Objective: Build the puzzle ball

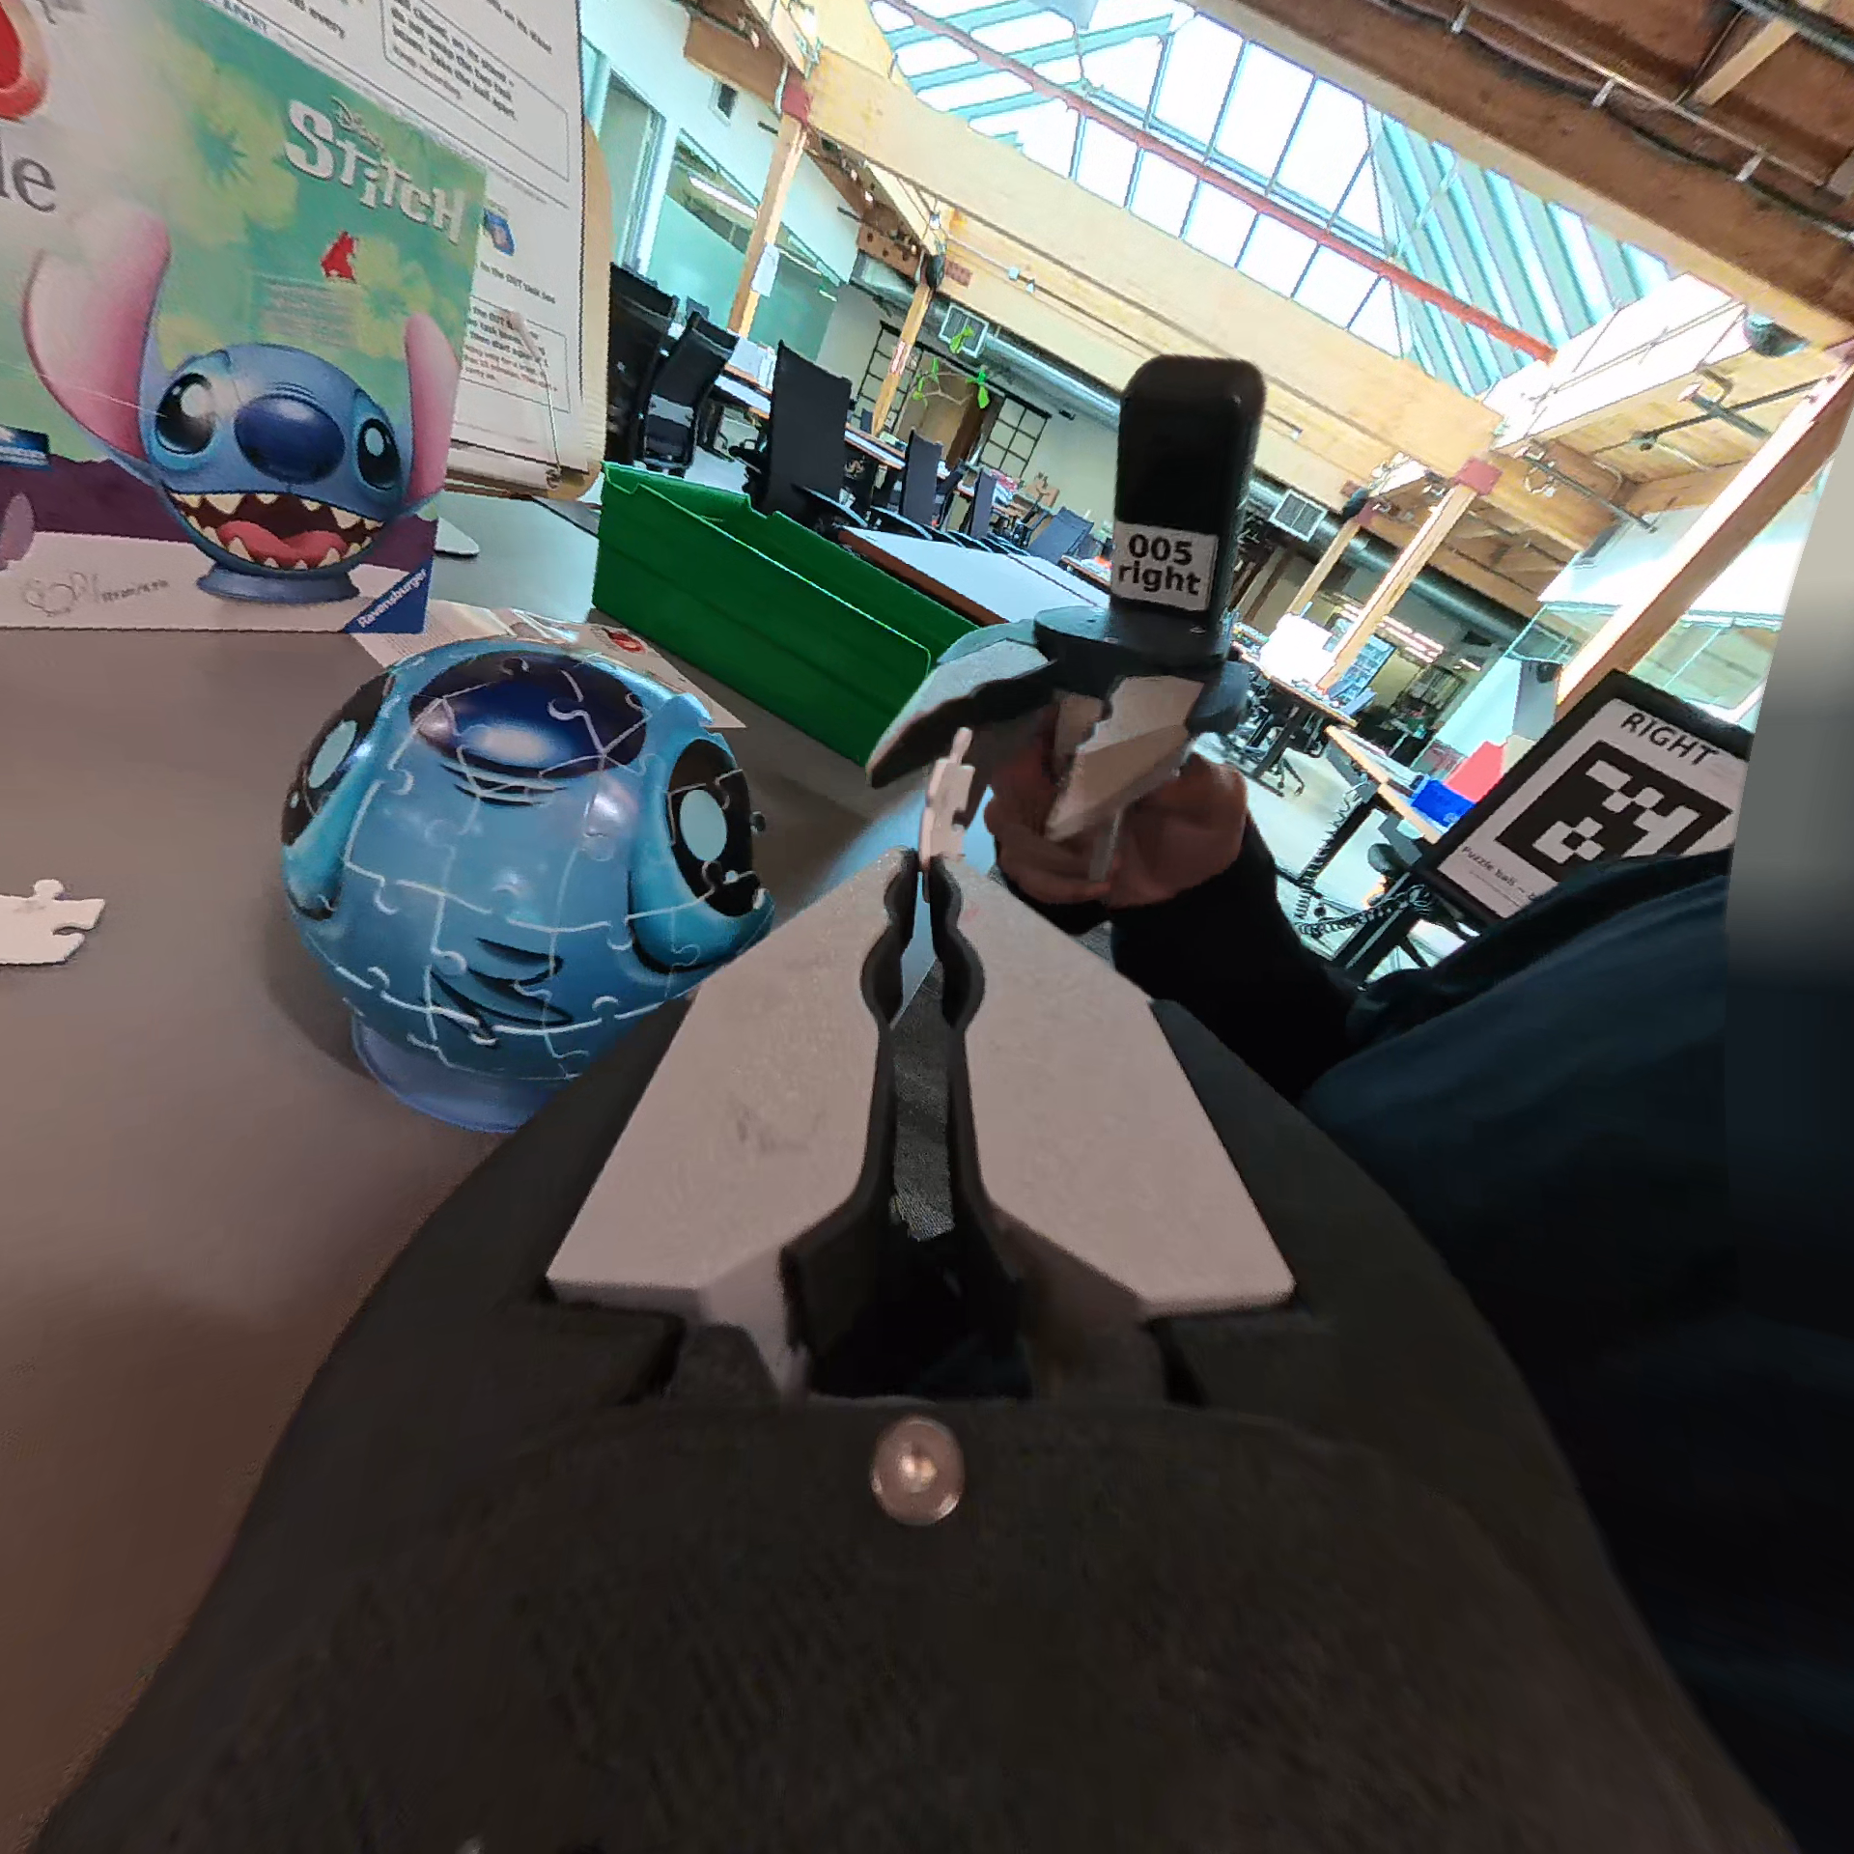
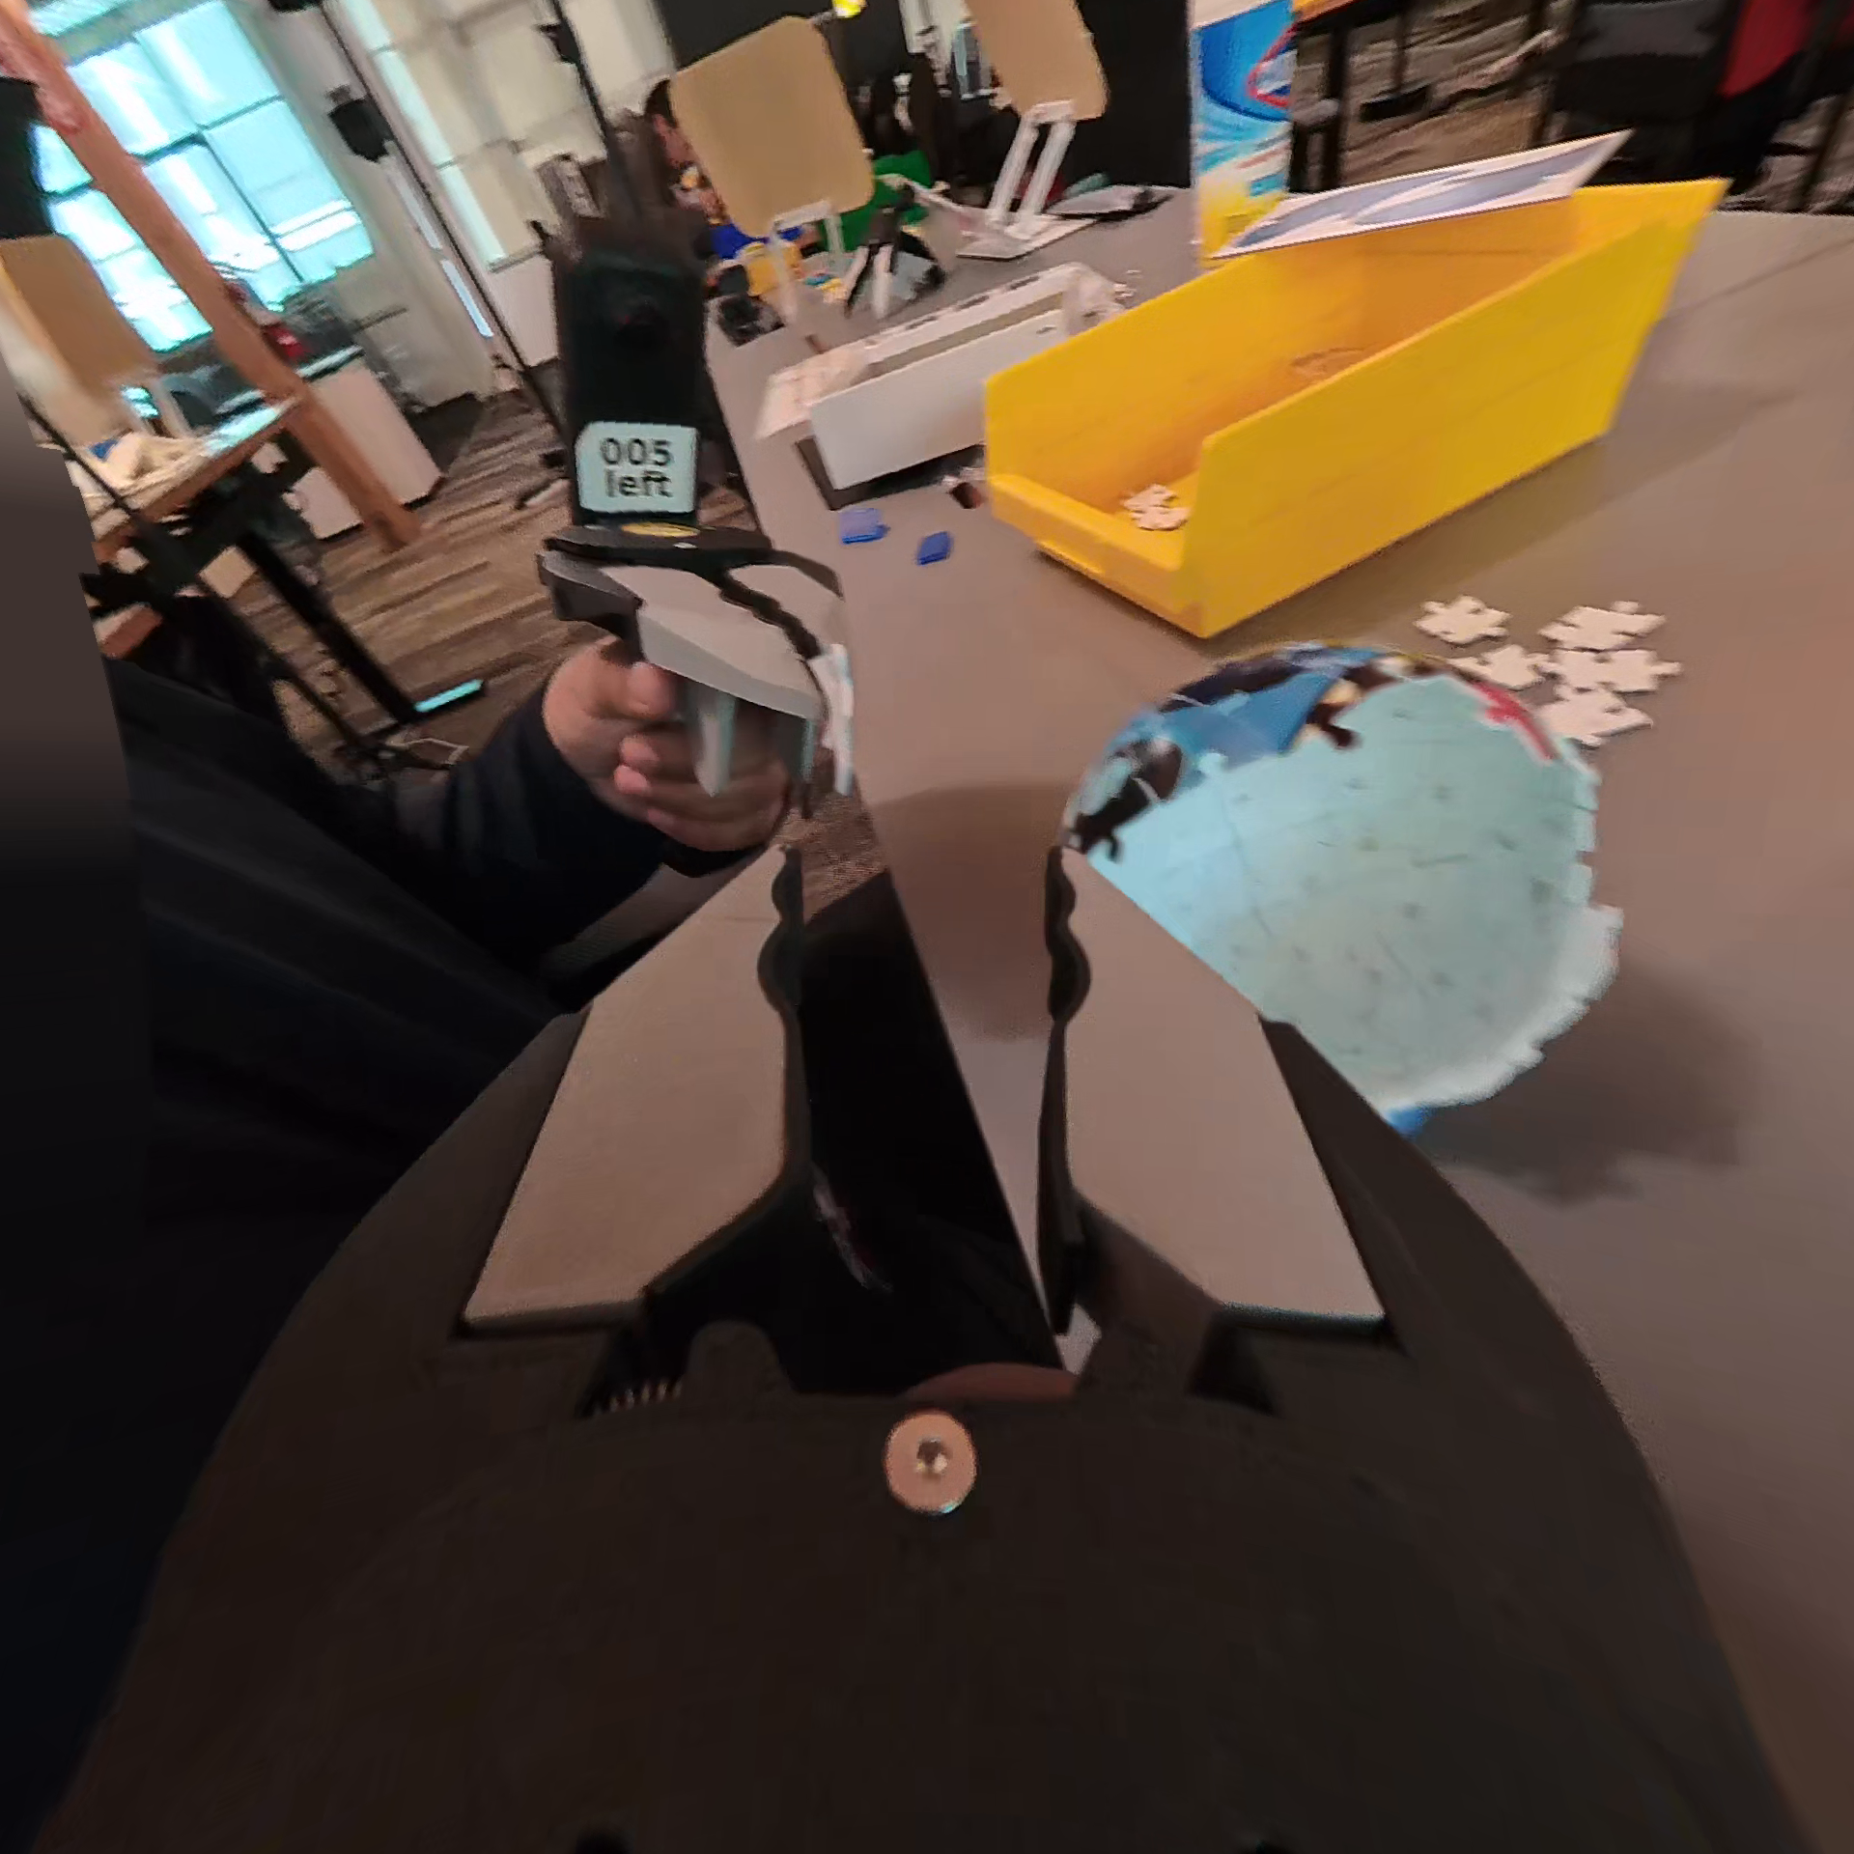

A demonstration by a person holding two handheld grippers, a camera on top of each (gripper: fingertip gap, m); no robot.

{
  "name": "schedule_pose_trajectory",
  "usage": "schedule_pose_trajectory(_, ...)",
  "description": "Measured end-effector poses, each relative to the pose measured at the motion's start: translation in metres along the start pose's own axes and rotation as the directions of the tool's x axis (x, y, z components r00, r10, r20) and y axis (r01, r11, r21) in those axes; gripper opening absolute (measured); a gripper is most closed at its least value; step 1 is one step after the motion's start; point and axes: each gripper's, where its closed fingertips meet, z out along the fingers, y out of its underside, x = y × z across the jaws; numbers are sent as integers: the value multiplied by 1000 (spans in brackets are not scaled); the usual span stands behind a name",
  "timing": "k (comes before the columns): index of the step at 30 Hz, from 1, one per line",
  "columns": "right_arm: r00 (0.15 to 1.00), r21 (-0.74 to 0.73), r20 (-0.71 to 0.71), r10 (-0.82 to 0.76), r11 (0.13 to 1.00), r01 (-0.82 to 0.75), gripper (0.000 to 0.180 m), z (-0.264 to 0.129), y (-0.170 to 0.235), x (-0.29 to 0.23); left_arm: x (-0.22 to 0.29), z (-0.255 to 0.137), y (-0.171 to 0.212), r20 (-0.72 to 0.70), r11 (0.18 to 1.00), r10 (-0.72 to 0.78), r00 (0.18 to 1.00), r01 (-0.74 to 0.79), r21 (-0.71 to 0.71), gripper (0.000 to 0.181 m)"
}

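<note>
The blue puzzle ball (image 1: 522, 863) stands on a blue ring base on the grey table (image 1: 150, 1154), left of my left gripper (image 1: 923, 875). The left gripper is shut on a white puzzle piece (image 1: 948, 803) that sticks up from its tips. My right gripper (image 1: 973, 798) faces it, open, its fingers either side of that piece. In the right wrist view my right gripper (image 2: 918, 873) is open and empty. The ball (image 2: 1354, 873) shows its pale inside through a gap with a jagged edge. The left gripper (image 2: 818, 657) holds the piece (image 2: 838, 702) above the table edge.
A yellow bin (image 2: 1304, 421) holding a loose piece (image 2: 1154, 507) lies behind the ball. Several white pieces (image 2: 1565, 662) lie beside the ball. A green bin (image 1: 762, 602), the puzzle box (image 1: 231, 331) and one loose piece (image 1: 45, 918) are on the table. My right fingertips sit around 6 cm from my left ones.
</note>
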Motion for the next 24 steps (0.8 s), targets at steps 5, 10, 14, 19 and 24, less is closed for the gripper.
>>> schedule_pose_trajectory(5,999,-20,49,19,1000,-18,37,14,10,-16,9,12,10,13,1000,-10,1000,9,25,0)
schedule_pose_trajectory(10,988,-14,89,130,992,-129,4,7,27,-18,13,31,34,21,999,-38,999,38,24,0)
schedule_pose_trajectory(14,959,25,118,256,965,-260,0,-4,41,-12,14,43,51,29,998,-68,997,68,7,0)
schedule_pose_trajectory(19,901,26,183,393,914,-404,0,-7,56,-1,5,51,67,52,996,-79,996,81,-38,0)
schedule_pose_trajectory(24,915,-38,86,394,919,-392,0,-26,60,31,0,43,71,65,982,115,991,-104,-155,16)
